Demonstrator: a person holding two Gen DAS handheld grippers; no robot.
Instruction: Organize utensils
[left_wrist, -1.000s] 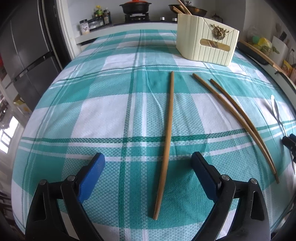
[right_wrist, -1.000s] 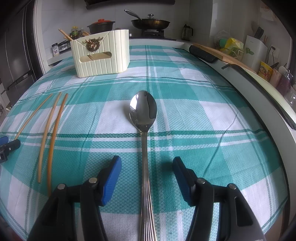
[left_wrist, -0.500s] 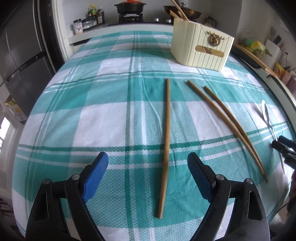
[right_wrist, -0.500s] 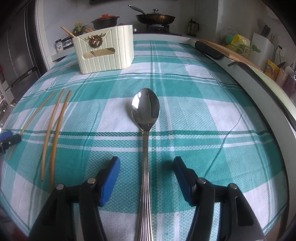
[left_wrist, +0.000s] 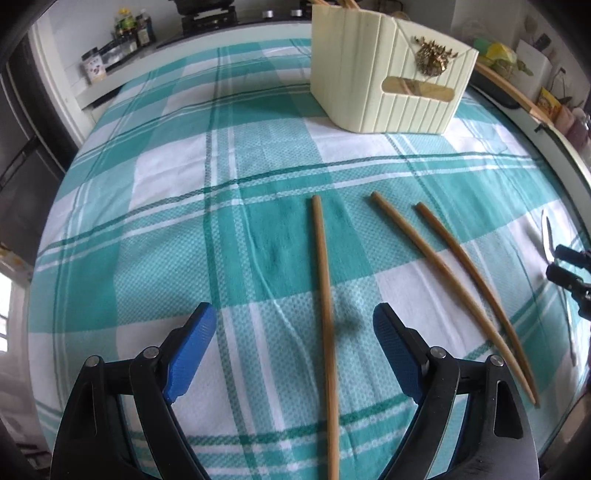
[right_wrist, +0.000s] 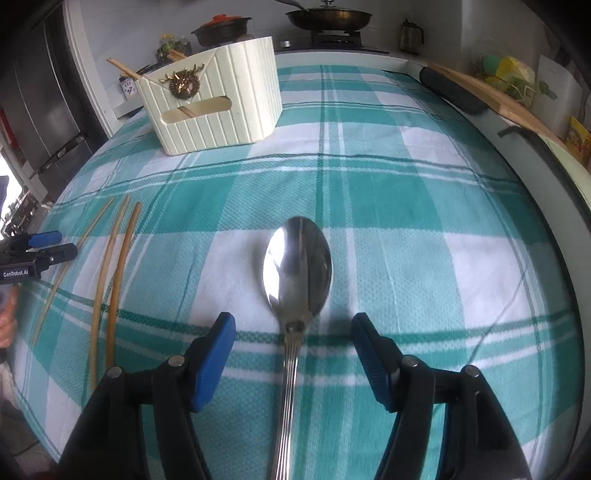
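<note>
Chopsticks are lying loose on the teal-and-white checked tablecloth (left_wrist: 155, 236). In the left wrist view, one chopstick (left_wrist: 325, 306) is running from the frame's centre down to the bottom edge, passing between the blue pads of the left gripper (left_wrist: 291, 350) without touching either one; the jaws are standing wide apart and have just been closing slightly. Two more chopsticks (left_wrist: 454, 284) are lying side by side to the right of it, angling toward the lower right. The cream ribbed utensil holder (left_wrist: 384, 74) is sitting in the upper right of that frame, upright on the cloth, with chopstick ends poking out of its top (a gold ornament is fixed to its front face).

In the right wrist view, a metal spoon (right_wrist: 297, 273) is resting bowl-up in the centre of the frame, its handle running straight down between the pads of the right gripper (right_wrist: 293, 354). Those jaws are standing apart with clear gaps on both sides of the handle, and they have just been opening a little further, so nothing is being gripped. The holder is appearing in the upper left there, well apart from the spoon, and the three chopsticks are lying at the left, with the left gripper's tips just beside them at the frame's left edge.
</note>
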